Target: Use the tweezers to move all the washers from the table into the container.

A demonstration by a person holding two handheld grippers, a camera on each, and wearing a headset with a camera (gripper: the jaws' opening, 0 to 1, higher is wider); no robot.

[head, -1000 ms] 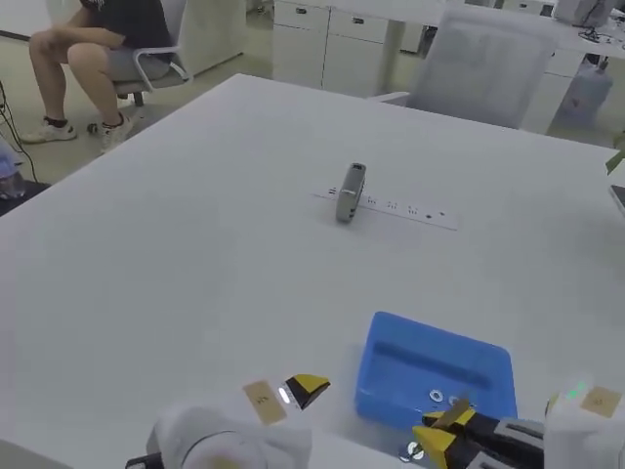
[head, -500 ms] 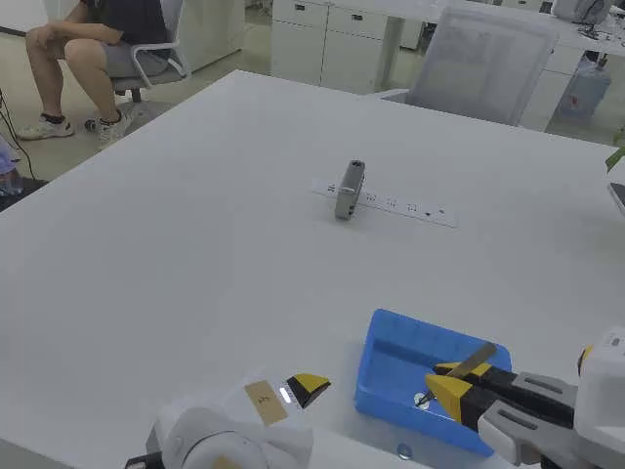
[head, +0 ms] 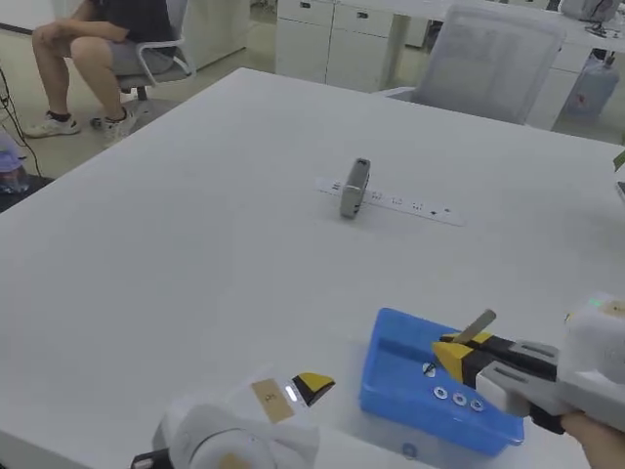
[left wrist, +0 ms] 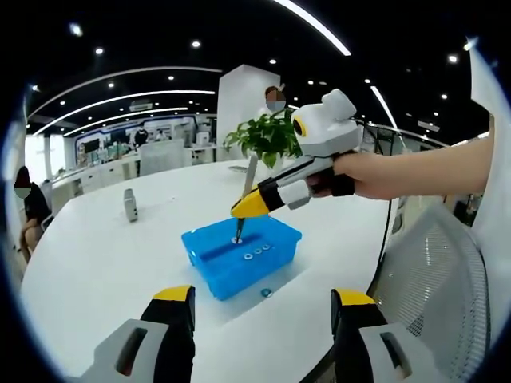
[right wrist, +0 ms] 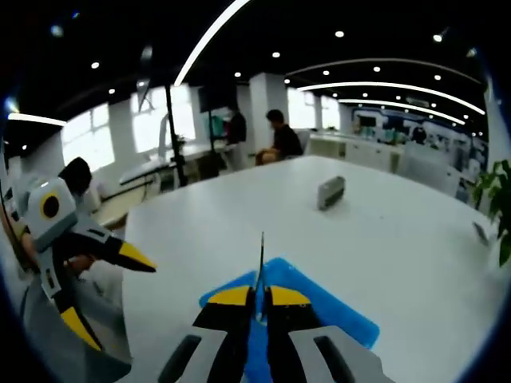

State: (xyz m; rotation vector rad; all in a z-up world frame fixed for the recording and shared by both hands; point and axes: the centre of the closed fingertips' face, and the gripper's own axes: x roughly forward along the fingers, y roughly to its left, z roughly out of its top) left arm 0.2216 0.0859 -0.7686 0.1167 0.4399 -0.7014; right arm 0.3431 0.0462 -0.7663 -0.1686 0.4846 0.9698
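A blue container (head: 391, 376) stands near the table's front edge, with three washers (head: 459, 398) lying in it. One more washer (head: 408, 451) lies on the table just in front of it, also seen in the left gripper view as a washer (left wrist: 266, 293). My right gripper (head: 447, 354) is shut on the tweezers (right wrist: 261, 259). The tweezers' tip (head: 430, 368) hangs over the container's inside, and a small round piece at the tip looks like a washer. My left gripper (left wrist: 263, 315) stands open and holds nothing, left of the container (left wrist: 211, 267).
A white power strip (head: 400, 205) with a grey adapter (head: 354, 189) lies mid-table. A person sits on a chair (head: 146, 63) at the far left, off the table. An office chair (head: 498, 59) stands behind the far edge. Bare tabletop spreads left of the container.
My right gripper with the tweezers has risen from the table in front of the container and moved in over the container. The left gripper has stayed in place.
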